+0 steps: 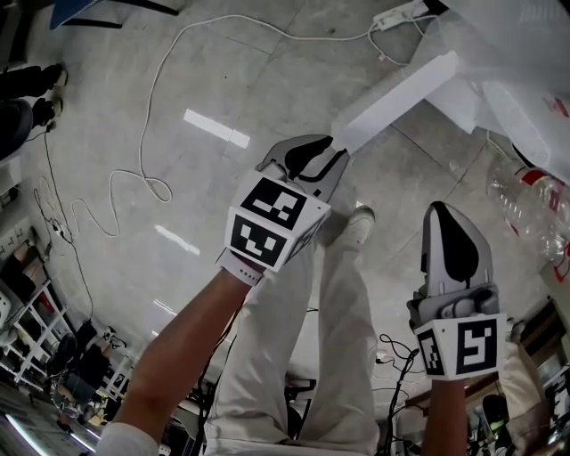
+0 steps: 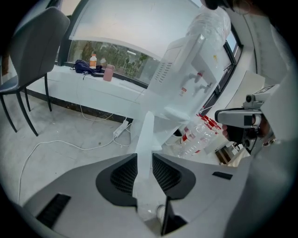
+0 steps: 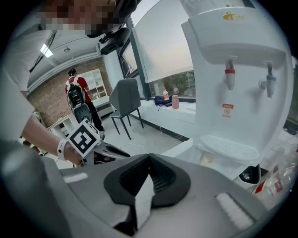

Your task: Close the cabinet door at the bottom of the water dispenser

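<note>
The white water dispenser stands ahead with red and blue taps, and its white cabinet door swings out over the floor. My left gripper is at the door's free end. In the left gripper view its jaws stand apart with the door's thin edge between the ribbed pads, and no firm pinch shows. My right gripper hangs to the right, apart from the door, its jaws shut on nothing.
Empty plastic bottles lie by the dispenser's base. A power strip and a white cable trail over the grey floor. A grey chair stands at the left. The person's white trouser legs are below the grippers.
</note>
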### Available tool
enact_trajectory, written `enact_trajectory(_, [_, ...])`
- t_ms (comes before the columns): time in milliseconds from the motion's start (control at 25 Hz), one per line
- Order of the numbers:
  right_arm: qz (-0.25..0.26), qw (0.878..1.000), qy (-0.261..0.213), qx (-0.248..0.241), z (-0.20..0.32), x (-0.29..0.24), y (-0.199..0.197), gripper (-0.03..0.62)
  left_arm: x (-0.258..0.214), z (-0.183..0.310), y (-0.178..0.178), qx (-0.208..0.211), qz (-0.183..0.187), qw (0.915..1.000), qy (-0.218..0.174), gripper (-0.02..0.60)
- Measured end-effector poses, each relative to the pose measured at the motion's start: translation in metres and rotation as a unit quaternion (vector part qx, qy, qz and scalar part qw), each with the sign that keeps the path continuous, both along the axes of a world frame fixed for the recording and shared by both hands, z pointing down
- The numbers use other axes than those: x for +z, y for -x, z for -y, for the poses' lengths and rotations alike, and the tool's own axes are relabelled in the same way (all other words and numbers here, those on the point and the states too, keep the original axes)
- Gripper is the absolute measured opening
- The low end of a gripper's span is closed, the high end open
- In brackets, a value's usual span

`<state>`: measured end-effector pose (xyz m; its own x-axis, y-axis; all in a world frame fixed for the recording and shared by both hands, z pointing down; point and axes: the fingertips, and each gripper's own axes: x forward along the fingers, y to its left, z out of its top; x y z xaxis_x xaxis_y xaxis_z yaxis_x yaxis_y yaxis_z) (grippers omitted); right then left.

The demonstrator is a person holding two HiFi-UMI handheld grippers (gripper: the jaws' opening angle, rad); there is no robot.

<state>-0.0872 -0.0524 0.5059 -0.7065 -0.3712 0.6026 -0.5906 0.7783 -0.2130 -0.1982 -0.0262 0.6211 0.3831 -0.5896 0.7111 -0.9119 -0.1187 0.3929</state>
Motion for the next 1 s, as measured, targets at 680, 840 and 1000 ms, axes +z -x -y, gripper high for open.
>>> enact_trajectory(680, [0.000,1.000,0.006,0.024,-0.009,0.019,0.000,0.009,0.055,0.008,-0.002,0.044,-0.012,0.9981,0.041,0.112])
enact_trajectory(840, [-0.002,0.999,0.007,0.032,-0.009,0.021,-0.006,0.009,0.057,0.009,-0.007,0.055,-0.014,0.9975,0.041,0.110])
enact_trajectory(1000, [-0.001,0.999,0.006,0.038,-0.009,0.020,-0.012,0.009,0.059,0.006,-0.018,0.067,-0.020,0.9962,0.052,0.109])
